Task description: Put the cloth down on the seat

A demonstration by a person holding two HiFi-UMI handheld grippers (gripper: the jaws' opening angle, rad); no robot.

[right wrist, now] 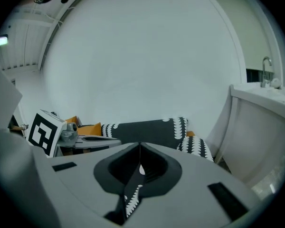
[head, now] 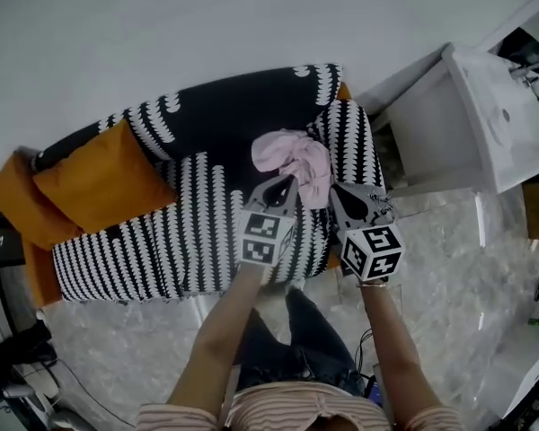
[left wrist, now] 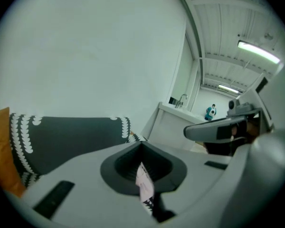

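An orange cushion [head: 103,182] lies at the left end of the sofa [head: 225,115], whose seat [head: 189,241] has a black-and-white patterned cover. The left tongs [head: 282,187] are clenched on one edge of the pink cloth [head: 296,162], which is held bunched over the seat's right end. The right tongs [head: 338,194] are clenched on its other edge. A white sink unit [head: 485,124] stands right of the sofa.

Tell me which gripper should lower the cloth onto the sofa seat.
Left gripper: its jaws clamp a clear fold of the cloth over the sofa; the right gripper seems to pinch only a sliver.
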